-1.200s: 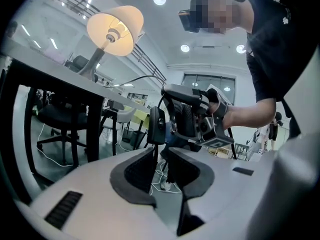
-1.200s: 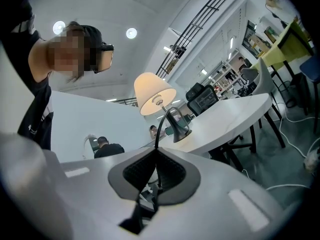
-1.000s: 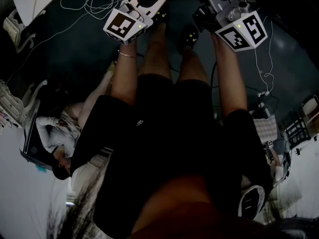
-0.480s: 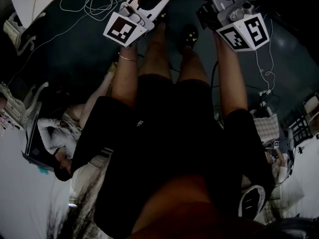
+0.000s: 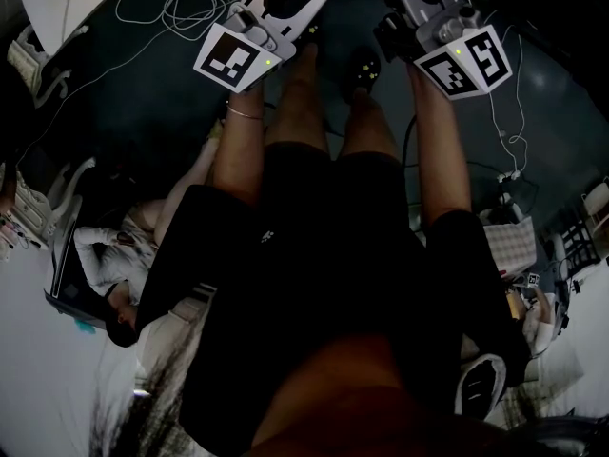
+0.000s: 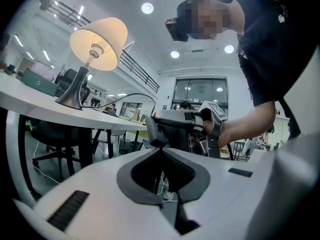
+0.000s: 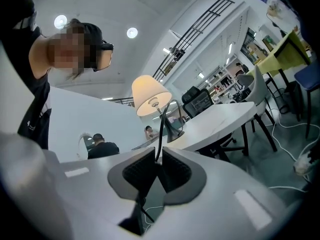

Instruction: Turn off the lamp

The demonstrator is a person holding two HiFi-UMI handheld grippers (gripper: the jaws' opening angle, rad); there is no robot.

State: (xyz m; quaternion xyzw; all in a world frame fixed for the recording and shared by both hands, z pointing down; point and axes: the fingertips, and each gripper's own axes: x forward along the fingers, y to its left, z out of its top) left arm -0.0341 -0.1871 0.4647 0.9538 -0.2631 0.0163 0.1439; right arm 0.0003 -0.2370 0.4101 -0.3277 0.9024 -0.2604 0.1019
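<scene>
Lamp (image 6: 97, 36): lit, cream shade, metal cone base, upright on the white desk (image 6: 30, 101), near its edge.
Cord (image 7: 161, 129): black, arching off the desk and down into the right claw (image 7: 158, 152).
Right claw: off the desk, below its top, tips pinching the cord, opening.
Left claw (image 6: 161, 150): off the desk, pressed together, facing the right claw.
Floor (image 5: 143, 93): dark, loose white cables (image 5: 181, 3) beside the desk.
Ceiling (image 6: 165, 24): white, round recessed lights.
Chair (image 6: 50, 134): black, behind the desk.
</scene>
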